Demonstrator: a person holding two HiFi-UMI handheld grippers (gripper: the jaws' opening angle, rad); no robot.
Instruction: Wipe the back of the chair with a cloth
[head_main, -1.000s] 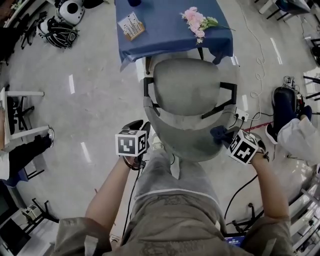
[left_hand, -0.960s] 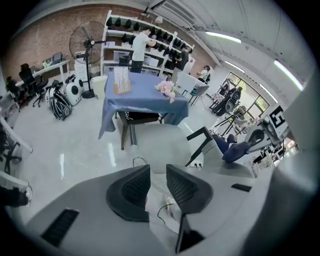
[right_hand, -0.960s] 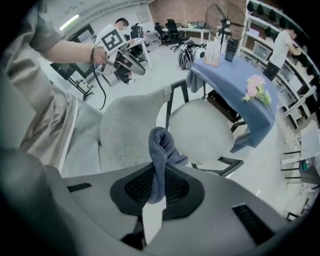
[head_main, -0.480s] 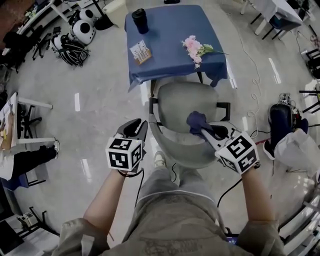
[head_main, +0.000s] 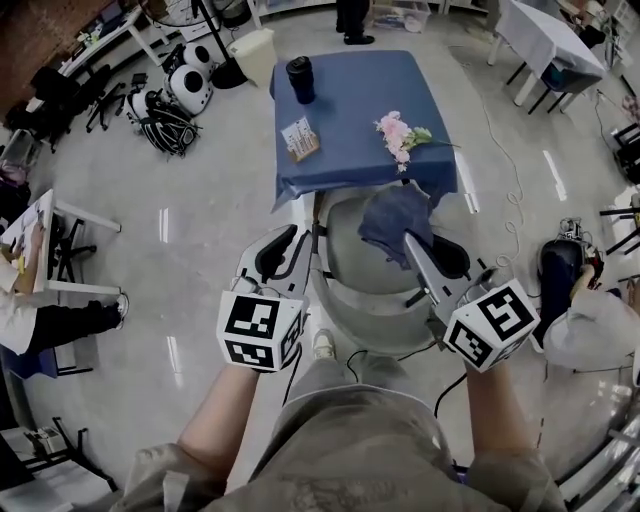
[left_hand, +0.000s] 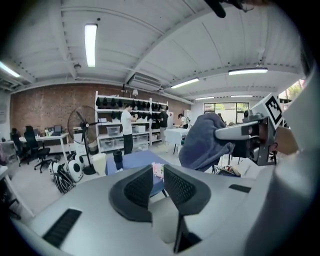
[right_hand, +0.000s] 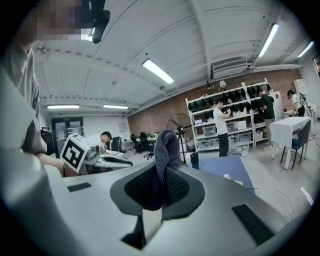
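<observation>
The grey chair (head_main: 368, 298) with black armrests stands right in front of me, its back toward me. A dark blue cloth (head_main: 394, 224) hangs over the seat from my right gripper (head_main: 411, 242), which is shut on it; the cloth (right_hand: 164, 146) fills the jaws of the right gripper (right_hand: 160, 181) in its own view. My left gripper (head_main: 287, 243) is raised beside the chair's left armrest. The jaws of the left gripper (left_hand: 158, 174) have just been closing and stand a narrow gap apart with nothing between them. The cloth (left_hand: 202, 143) also shows in the left gripper view.
Beyond the chair is a blue-covered table (head_main: 350, 105) with a black cup (head_main: 300, 78), a card box (head_main: 300, 140) and pink flowers (head_main: 398, 134). White round devices (head_main: 185, 88) lie on the floor at upper left. A seated person (head_main: 598, 335) is at right.
Both grippers have risen. The right one carried the cloth from the right edge of the chair back up over the seat. The left gripper moved up beside the left armrest.
</observation>
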